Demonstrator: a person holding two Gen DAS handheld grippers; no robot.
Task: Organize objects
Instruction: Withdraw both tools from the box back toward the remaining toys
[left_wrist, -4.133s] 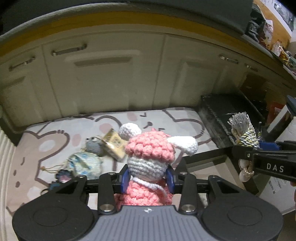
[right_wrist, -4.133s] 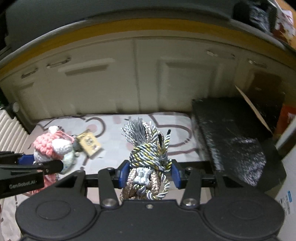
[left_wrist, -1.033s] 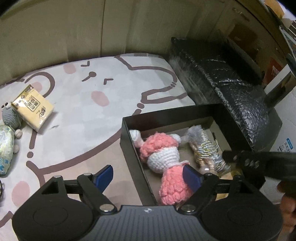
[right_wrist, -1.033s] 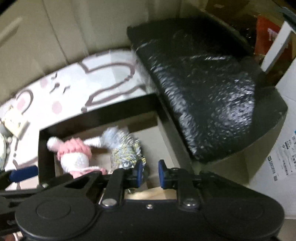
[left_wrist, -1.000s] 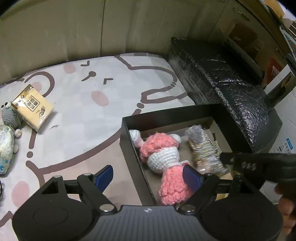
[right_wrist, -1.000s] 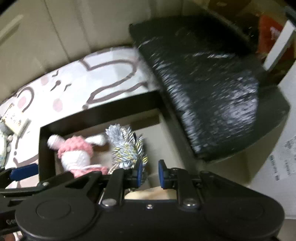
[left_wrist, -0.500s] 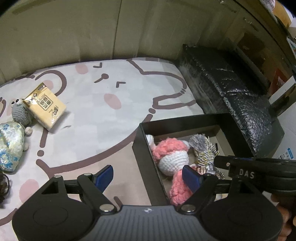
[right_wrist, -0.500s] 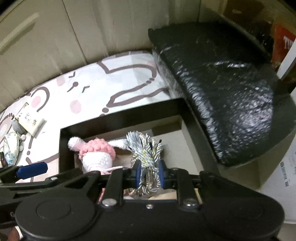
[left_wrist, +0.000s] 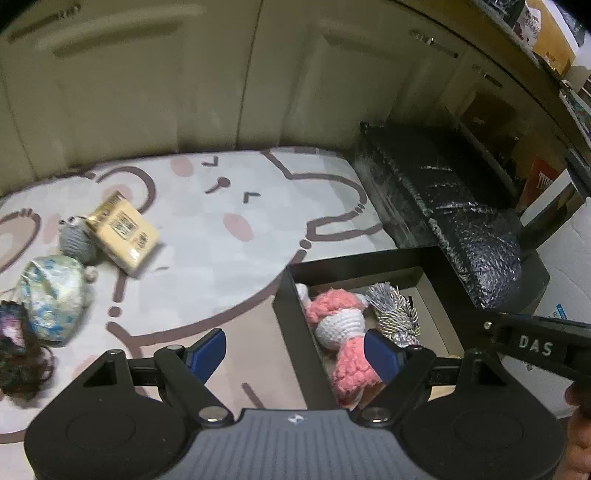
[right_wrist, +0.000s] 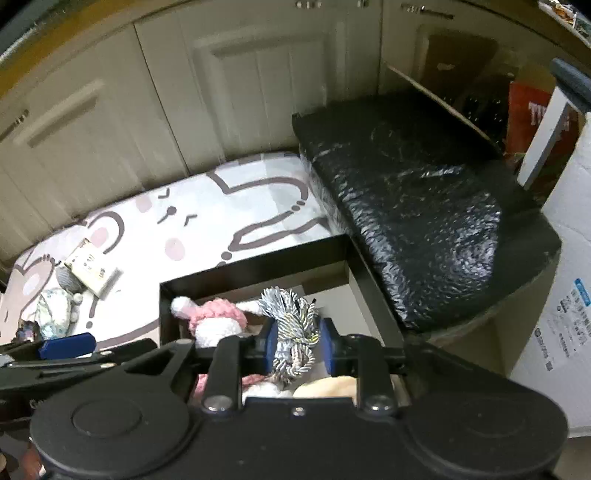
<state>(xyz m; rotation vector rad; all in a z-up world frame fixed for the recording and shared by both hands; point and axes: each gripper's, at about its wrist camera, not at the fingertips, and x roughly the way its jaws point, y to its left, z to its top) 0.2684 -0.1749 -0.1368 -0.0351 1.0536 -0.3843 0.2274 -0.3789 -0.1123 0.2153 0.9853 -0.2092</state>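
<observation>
Your left tool (left_wrist: 295, 349) hangs with its blue pads spread wide and empty above the edge of the black box (left_wrist: 291, 314), which sits on the cartoon-print mat (left_wrist: 229, 206). Inside the box lies the crocheted doll (left_wrist: 341, 328), pink cap and body with a white face, and just beside it the tassel (right_wrist: 291, 328), a bundle of silver, gold and grey cord. Your right tool (right_wrist: 298, 345) is parted around the tassel, pads either side of it. A yellow packet (left_wrist: 123, 232) and a floral pouch (left_wrist: 51, 295) rest far left on the mat.
</observation>
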